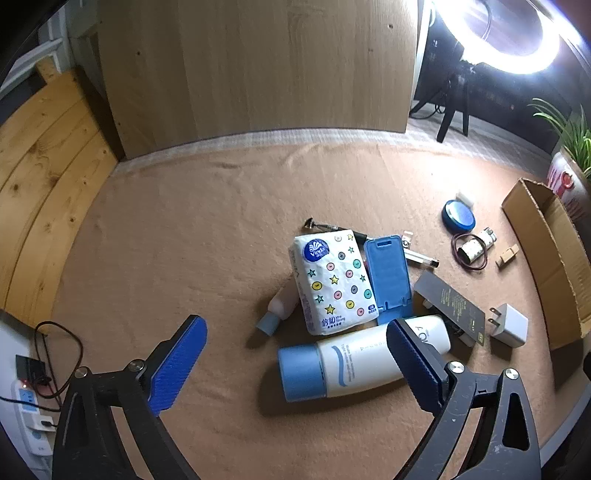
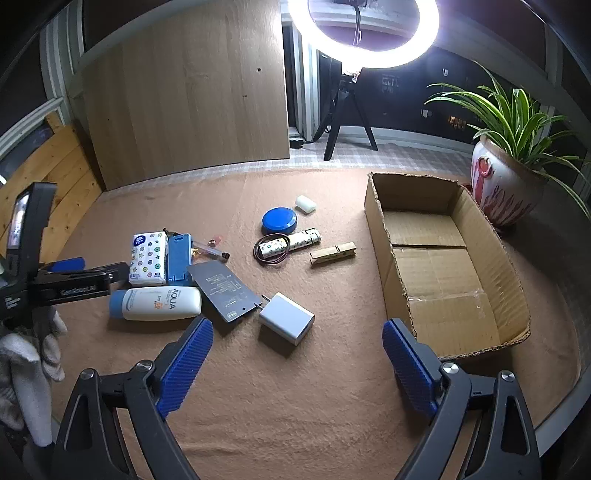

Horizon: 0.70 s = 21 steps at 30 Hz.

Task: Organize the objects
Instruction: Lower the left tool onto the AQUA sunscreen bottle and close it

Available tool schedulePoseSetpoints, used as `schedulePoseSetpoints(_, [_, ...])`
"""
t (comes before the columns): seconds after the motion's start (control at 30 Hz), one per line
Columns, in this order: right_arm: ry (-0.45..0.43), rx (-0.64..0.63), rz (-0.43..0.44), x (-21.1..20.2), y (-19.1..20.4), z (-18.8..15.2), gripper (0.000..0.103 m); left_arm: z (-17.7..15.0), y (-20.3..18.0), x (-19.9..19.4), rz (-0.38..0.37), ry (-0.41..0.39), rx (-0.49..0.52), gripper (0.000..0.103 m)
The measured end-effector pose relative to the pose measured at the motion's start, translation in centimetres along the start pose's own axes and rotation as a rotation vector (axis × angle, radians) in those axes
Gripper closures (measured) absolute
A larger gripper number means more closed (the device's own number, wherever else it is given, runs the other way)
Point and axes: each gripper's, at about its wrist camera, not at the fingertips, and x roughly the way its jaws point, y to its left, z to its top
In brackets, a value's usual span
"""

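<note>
A heap lies on the tan cloth: a white sunscreen bottle point(image 1: 362, 362) point(image 2: 162, 304) with a blue cap, a star-printed tissue pack point(image 1: 332, 280) point(image 2: 147, 262), a blue phone stand point(image 1: 389, 280) point(image 2: 179, 260), a dark card point(image 1: 450, 306) point(image 2: 221, 291) and a white charger point(image 1: 509, 325) point(image 2: 286, 323). My left gripper point(image 1: 295, 328) hangs open over the bottle, holding nothing; its right finger overlaps the bottle's end in the left wrist view. My right gripper point(image 2: 298, 326) stands open just short of the charger. An empty cardboard box point(image 2: 376, 221) sits to the right.
A blue round lid point(image 2: 279, 219), a patterned tube point(image 2: 291, 243) ringed by a hair tie, a clothespin point(image 2: 332, 253) and a small white block point(image 2: 306, 204) lie mid-cloth. A potted plant point(image 2: 498, 188), ring light point(image 2: 364, 33) and wooden board point(image 2: 184, 99) stand behind. A power strip point(image 1: 29, 406) lies at the left.
</note>
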Motion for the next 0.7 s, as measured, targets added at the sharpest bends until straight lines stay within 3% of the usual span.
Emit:
schedulePoseSetpoints(0.3, [0.013, 0.003, 0.007, 0.5, 0.0, 0.0, 0.013, 0.5, 0.6, 3.5, -0.009, 0.082, -0.004, 0.025])
schedulePoseSetpoints(0.47, [0.018, 0.008, 0.007, 0.6, -0.2, 0.1, 0.013, 0.0, 0.6, 4.5, -0.05, 0.121, -0.009, 0.037])
schedulePoseSetpoints(0.7, [0.019, 0.005, 0.008, 0.6, -0.3, 0.0, 0.013, -0.7, 0.0, 4.5, -0.119, 0.15, -0.001, 0.043])
